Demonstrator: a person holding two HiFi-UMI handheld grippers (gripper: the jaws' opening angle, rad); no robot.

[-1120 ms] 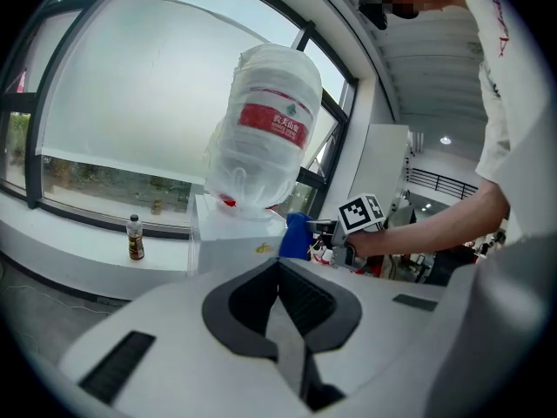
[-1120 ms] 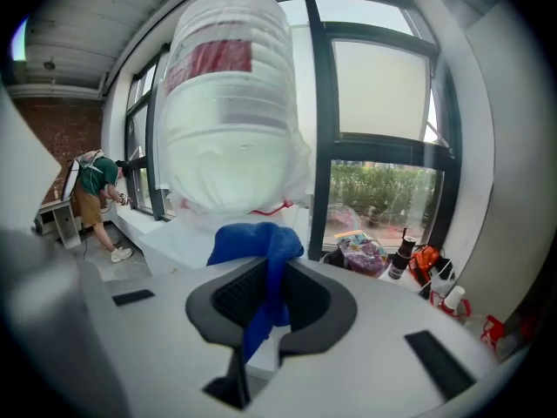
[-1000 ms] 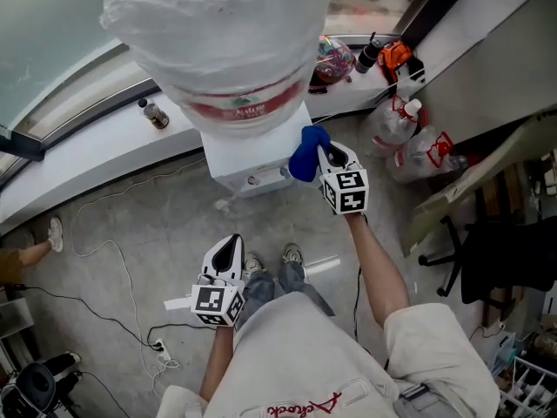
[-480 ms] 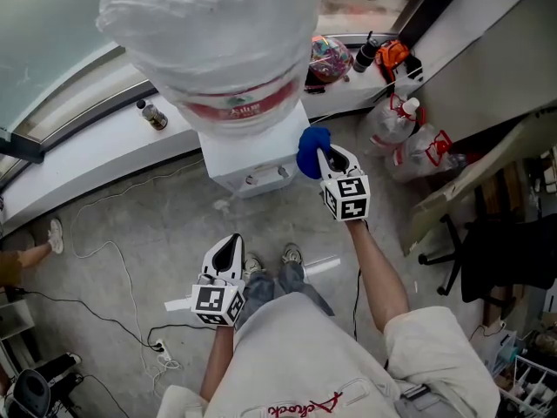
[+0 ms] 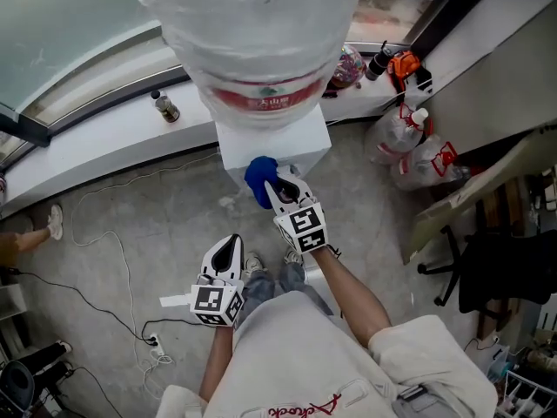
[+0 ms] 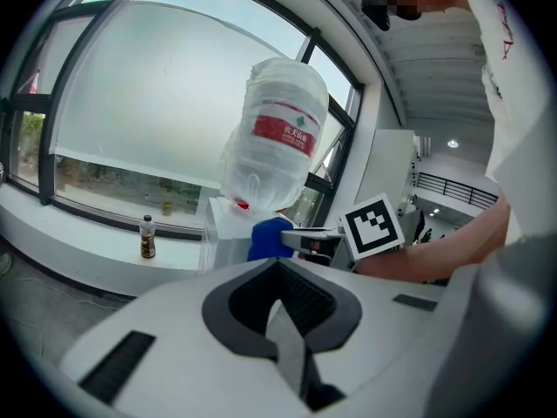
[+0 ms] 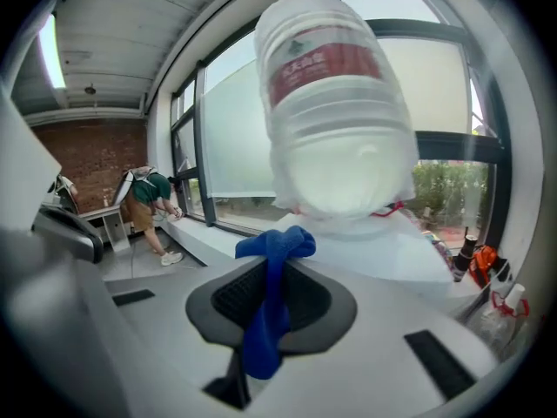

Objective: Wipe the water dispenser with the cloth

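Grips a blue cloth (image 5: 258,179) in the right gripper (image 5: 277,187), jaws pinched onto it, with a bunched end poking out past the tips and a tail hanging down between them. Holds that cloth at the front face of the white water dispenser (image 5: 305,142), just below the big plastic-wrapped bottle (image 5: 257,33) seated upside down on top. Seems to press it against the panel, though contact cannot quite be confirmed from above. Carries the left gripper (image 5: 228,251) low, near the waist and well apart from the dispenser, jaws brought together with nothing between them, aimed toward the dispenser and the other gripper. Stands on a grey floor (image 5: 174,207), facing a white window sill (image 5: 104,138) with a small bottle (image 5: 164,107) upright on it.
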